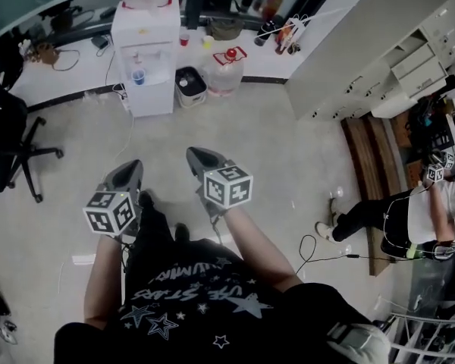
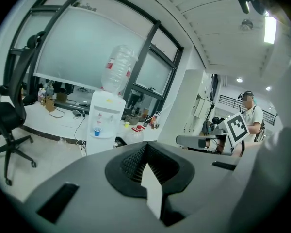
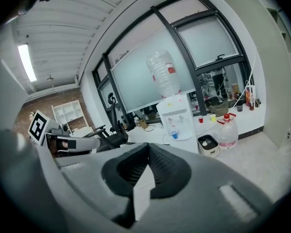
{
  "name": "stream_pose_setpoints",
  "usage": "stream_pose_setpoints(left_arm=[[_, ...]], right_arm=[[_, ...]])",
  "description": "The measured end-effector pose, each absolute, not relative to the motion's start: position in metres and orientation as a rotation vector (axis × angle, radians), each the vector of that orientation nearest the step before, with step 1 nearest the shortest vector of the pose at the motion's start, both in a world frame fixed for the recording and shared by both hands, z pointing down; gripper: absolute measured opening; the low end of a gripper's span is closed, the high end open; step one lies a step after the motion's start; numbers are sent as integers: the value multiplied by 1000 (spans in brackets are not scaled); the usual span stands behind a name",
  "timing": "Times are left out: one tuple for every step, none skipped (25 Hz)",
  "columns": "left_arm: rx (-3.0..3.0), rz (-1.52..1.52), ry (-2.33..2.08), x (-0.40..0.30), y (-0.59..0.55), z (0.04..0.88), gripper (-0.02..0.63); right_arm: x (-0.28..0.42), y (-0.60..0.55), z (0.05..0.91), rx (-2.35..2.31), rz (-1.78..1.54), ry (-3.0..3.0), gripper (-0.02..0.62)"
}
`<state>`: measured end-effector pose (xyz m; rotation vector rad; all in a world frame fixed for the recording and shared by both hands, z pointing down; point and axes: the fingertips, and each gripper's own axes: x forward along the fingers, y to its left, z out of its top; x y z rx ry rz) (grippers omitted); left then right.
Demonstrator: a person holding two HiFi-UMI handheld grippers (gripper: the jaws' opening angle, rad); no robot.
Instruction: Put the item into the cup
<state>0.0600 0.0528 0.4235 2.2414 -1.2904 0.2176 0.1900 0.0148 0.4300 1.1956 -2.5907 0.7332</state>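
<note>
The left gripper (image 1: 133, 165) and right gripper (image 1: 192, 153) are held side by side in front of the body, both aimed at the water dispenser (image 1: 145, 48) across the floor. In the left gripper view, the left gripper (image 2: 146, 145) has its jaws fully together with nothing between them. The right gripper view shows the same condition for the right gripper (image 3: 148, 147). A blue cup (image 1: 139, 76) stands in the dispenser's front recess, well apart from both grippers, and it also appears in the left gripper view (image 2: 97, 131) and the right gripper view (image 3: 173, 133). Which thing is the task's item cannot be told. The head view shows a bin (image 1: 190, 86) just right of the dispenser, a clear jug (image 1: 224, 70) with a red cap beyond the bin, and an office chair (image 1: 7, 146) well to the dispenser's left. Only the gripper views show the inverted bottle (image 2: 118, 69) on top of the dispenser in full. The head view cuts it off at the frame edge. A second person (image 1: 409, 218) stands far right of the dispenser. The left gripper view shows this person (image 2: 251, 114) upright behind the right gripper's marker cube (image 2: 237, 127).
</note>
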Motion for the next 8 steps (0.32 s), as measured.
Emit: stream_pose_setpoints(left_arm=[[2237,216,-1297,58,55,424,6],[2233,215,-1304,55,56,425,6],[2230,213,-1311,54,58,426,6],[2228,211,-1316,52,59,427,6],[2227,209,-1319,52,60,427,6],[2225,208,-1322,51,60,428,6],[2224,206,-1324,50,61,428,6],[2222,204,-1326,49,62,428,6]], right_arm=[[188,16,431,1189,733,-2591,0],[186,17,432,1182,731,-2592,0],[185,17,433,1177,728,-2595,0],[184,18,434,1173,725,-2597,0],[183,19,435,1171,723,-2598,0],[183,20,435,1171,722,-2598,0],[183,21,436,1172,720,-2597,0],[183,22,436,1173,718,-2596,0]])
